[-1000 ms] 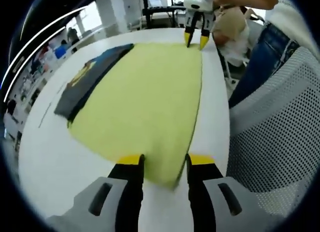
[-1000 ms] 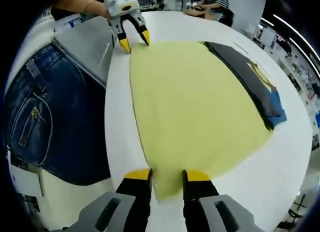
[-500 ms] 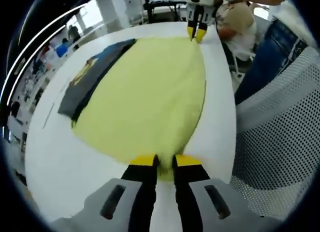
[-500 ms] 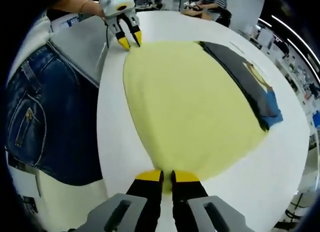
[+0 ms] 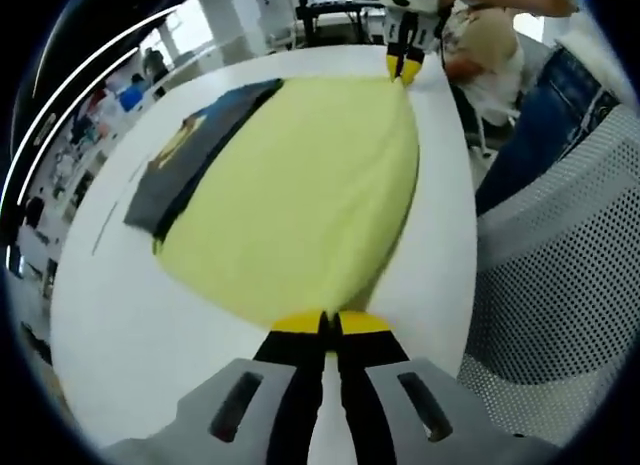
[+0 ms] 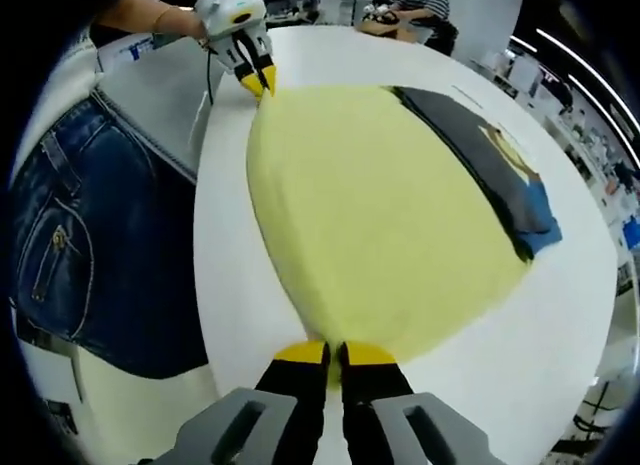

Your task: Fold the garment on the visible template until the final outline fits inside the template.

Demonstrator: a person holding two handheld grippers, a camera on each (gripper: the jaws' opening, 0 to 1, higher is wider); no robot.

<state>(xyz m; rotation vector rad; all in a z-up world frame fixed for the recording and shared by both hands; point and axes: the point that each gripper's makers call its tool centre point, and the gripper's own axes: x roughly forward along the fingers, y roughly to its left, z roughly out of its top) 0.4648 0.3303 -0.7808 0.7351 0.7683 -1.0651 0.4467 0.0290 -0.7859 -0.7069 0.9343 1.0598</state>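
- Left gripper point(image 5: 331, 323) is pinched tight on the near corner of the flat pale-yellow cloth garment point(image 5: 300, 175), which spreads ahead on the white table point(image 5: 110, 325).
- Right gripper point(image 6: 335, 352) is likewise clamped on the opposite corner.
- Dark printed template point(image 5: 185, 150) lies beyond the cloth's far edge.
- Grasp step looks done; next, I'd judge, lift both corners together and fold toward the template.

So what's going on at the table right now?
A person is working a yellow garment spread on a white table, with tongs in each hand. The left tongs are shut on one corner of its near edge, and the right tongs are shut on the other corner. A dark garment lies along the yellow one's far side. No fold has been made yet.
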